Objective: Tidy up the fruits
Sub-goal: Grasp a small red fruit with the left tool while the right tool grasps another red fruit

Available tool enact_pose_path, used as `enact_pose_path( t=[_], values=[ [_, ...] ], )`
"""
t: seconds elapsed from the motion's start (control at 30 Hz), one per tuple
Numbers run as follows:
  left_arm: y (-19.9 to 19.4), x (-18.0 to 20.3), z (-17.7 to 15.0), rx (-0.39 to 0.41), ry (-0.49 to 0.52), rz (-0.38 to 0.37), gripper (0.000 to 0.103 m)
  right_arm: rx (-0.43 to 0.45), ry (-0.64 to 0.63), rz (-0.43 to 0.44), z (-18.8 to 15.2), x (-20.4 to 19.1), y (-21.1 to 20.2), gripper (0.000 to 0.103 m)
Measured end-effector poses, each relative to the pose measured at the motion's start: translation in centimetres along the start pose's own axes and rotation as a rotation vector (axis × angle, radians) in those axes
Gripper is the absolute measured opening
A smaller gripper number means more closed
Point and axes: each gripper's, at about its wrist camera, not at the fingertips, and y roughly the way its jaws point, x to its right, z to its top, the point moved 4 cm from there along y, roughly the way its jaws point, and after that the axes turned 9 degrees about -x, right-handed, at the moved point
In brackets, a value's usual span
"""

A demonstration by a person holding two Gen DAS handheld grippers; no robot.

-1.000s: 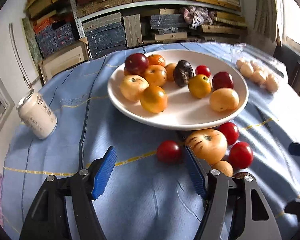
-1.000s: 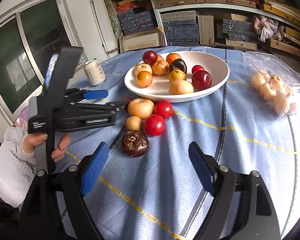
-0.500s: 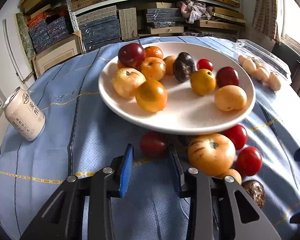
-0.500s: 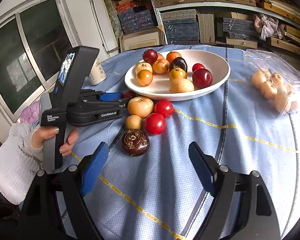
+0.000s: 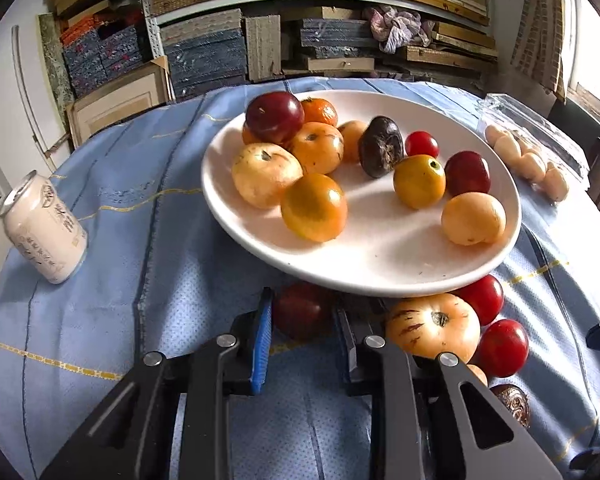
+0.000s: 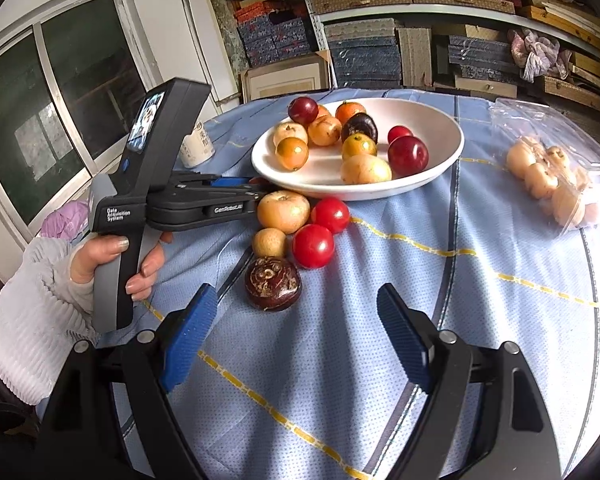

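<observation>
My left gripper (image 5: 303, 305) is shut on a dark red tomato (image 5: 304, 316), which lies on the blue cloth just under the front rim of the white plate (image 5: 380, 280). Several orange, yellow, red and dark fruits sit on that plate. To the tomato's right lie a striped yellow fruit (image 5: 432, 328) and two red tomatoes (image 5: 502, 346). In the right wrist view my right gripper (image 6: 295, 292) stands open just before a dark brown fruit (image 6: 273, 283), with nothing between its pads. The left gripper (image 6: 256, 188) reaches in from the left, and its tips hide the held tomato.
A pale drink can (image 5: 44, 232) stands at the table's left. A clear plastic pack of pale round fruits (image 6: 552, 184) lies at the right. A person's hand (image 6: 112, 252) in a white sleeve holds the left gripper. Loaded shelves stand behind the table.
The left gripper moved forward to the red tomato by the plate's rim, and its jaws closed from wide open onto it. The right gripper has not moved.
</observation>
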Motion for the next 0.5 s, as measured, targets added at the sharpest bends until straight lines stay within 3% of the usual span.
enact_pose_path(
  t=[0.1,0.27,0.37,0.5],
  values=[
    [-1.2,-0.1,-0.4,0.018,-0.003,0.014,0.026,0.022,0.008,-0.014,0.1,0.5,-0.3,0.077],
    [-5.2,-1.0,-2.7,0.052,-0.045,0.017,0.026,0.004,0.019,-0.014,0.3,1.3,0.4,0.058],
    [-7.0,-1.0,-4.4,0.081,-0.043,0.039,0.027,0.012,0.019,-0.051,1.1,1.3,0.8,0.056],
    [-7.6,-1.0,-5.2,0.089,-0.05,0.012,0.027,-0.009,0.03,-0.07,2.5,0.9,1.6,0.054]
  ],
)
